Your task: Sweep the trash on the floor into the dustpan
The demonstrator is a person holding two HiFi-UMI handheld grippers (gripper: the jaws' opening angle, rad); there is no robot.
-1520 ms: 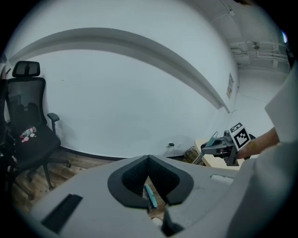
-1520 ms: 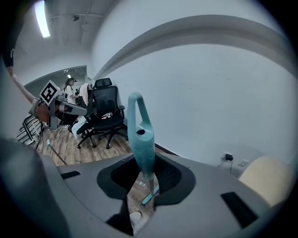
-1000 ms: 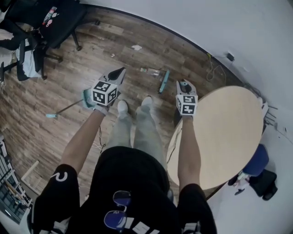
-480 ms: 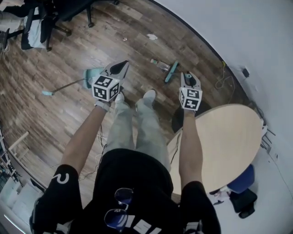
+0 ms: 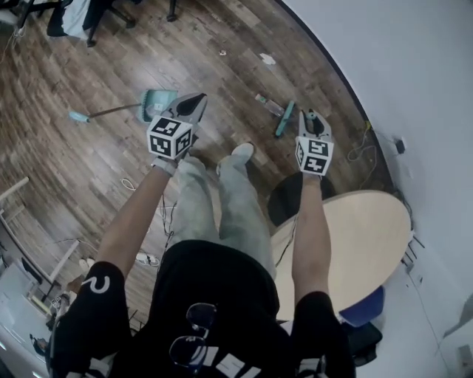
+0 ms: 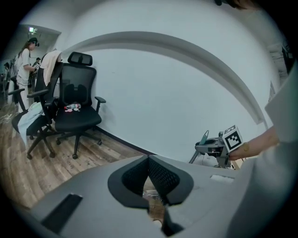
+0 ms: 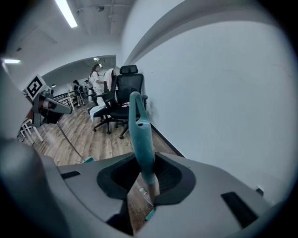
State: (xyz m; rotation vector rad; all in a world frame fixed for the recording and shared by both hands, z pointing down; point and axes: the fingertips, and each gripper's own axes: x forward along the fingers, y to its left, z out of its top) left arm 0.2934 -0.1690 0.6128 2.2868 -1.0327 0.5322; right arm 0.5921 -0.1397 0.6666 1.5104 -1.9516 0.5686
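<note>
Evenly lit indoor scene. Two ceiling strip lights [image 7: 67, 13] glow in the right gripper view, and the white wall [image 7: 223, 93] is bright without glare. Shadows on the wooden floor [image 5: 89, 170] are soft and faint. Every view bends strongly like a fisheye; both gripper views sit inside a dark round border. The broom handle [image 7: 141, 139] looks sharp, the far end of the room soft
</note>
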